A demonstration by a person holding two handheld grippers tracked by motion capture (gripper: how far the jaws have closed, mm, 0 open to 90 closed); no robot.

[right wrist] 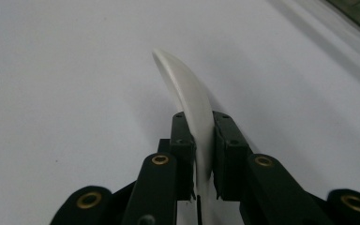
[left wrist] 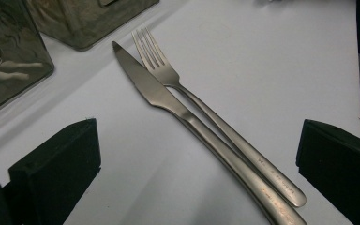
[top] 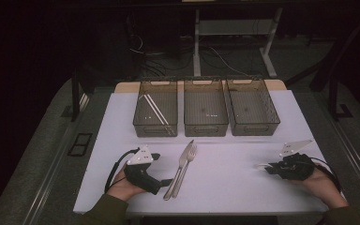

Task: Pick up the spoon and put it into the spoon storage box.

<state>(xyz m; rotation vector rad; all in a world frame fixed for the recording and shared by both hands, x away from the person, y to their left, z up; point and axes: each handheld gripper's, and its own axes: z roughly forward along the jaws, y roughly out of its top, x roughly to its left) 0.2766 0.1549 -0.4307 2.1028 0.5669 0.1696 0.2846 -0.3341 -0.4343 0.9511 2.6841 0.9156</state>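
A steel knife (top: 183,161) and fork (top: 191,154) lie side by side on the white mat, tips toward the bins. My left gripper (top: 161,168) rests on the mat just left of their handles. In the left gripper view it (left wrist: 197,136) is open, with the knife (left wrist: 154,89) and fork (left wrist: 159,61) running between the wide-apart jaws, untouched. At the right, my right gripper (top: 272,167) lies low on the mat. It (right wrist: 201,122) is shut on a curved white spoon-like piece (right wrist: 180,84), which sticks out ahead of the pads; its tip (top: 261,165) points left.
Three smoky see-through bins stand in a row at the back of the mat: left (top: 155,131), middle (top: 205,131), right (top: 254,131). The left bin holds a pair of pale sticks (top: 155,111). The mat's front edge (top: 206,210) lies near the hands.
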